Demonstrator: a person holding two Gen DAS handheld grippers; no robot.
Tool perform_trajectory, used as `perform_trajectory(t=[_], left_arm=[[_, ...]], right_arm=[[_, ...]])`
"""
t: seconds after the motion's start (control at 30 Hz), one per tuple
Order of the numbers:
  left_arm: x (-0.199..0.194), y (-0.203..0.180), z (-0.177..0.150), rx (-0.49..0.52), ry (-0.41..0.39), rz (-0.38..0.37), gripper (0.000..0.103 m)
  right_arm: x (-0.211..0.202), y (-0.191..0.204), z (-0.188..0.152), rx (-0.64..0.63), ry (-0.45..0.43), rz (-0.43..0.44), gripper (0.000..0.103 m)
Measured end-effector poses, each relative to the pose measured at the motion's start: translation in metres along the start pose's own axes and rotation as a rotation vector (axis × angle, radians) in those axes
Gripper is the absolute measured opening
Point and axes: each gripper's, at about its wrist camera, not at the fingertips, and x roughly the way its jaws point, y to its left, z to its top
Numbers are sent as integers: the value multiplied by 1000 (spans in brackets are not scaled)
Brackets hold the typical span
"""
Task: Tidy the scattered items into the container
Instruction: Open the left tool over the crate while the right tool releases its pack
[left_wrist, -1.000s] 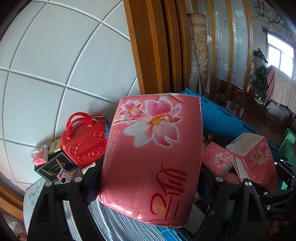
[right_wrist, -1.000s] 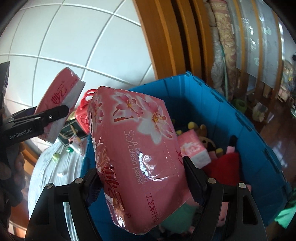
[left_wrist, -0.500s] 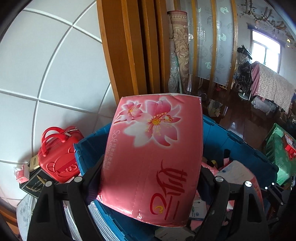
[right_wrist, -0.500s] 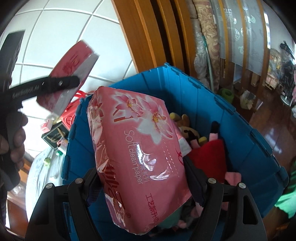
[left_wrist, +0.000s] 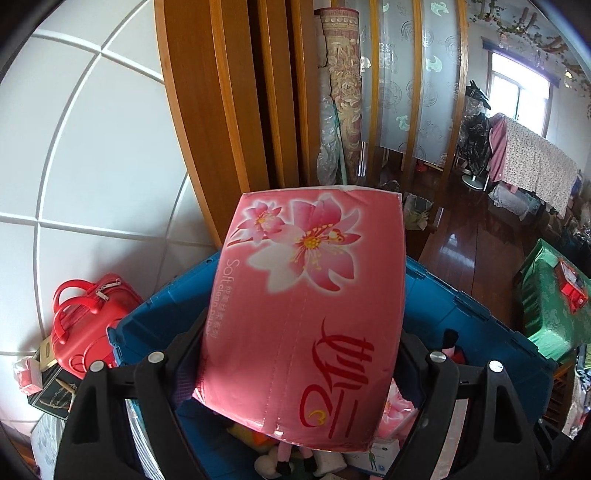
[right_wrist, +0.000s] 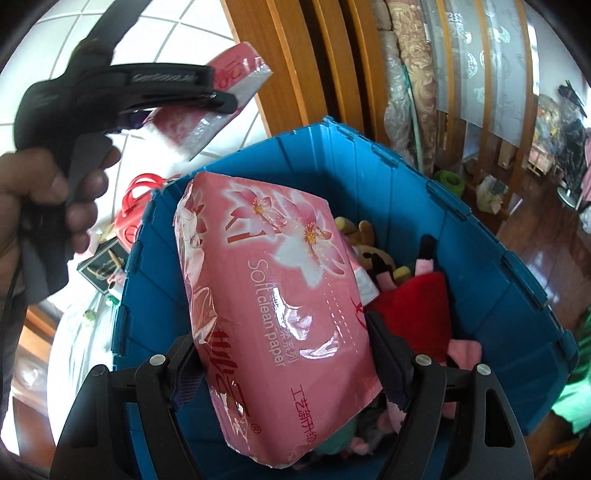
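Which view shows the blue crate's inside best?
The right wrist view: the blue crate lies open, with plush toys inside. In the left wrist view a tissue pack hides most of it.

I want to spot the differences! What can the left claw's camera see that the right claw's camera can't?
Only the left wrist view shows the bright window, the flowered cloth beneath it, and the green box.

Only the right wrist view shows the person's hand holding the left claw, seen from the side, and the red plush in the bin.

Both show the blue bin and the red case beside it. In each, that camera's claw is shut on a pink tissue pack: the left's pack, the right's pack.
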Motion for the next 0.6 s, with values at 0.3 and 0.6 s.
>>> perform_trajectory(t=[0.3, 0.6], left_arm=[[11, -1, 10, 11, 59, -30, 89], [-2, 10, 7, -18, 29, 16, 102]], right_arm=[[3, -2, 2, 10, -8, -2, 85], [-2, 0, 8, -7, -34, -12, 103]])
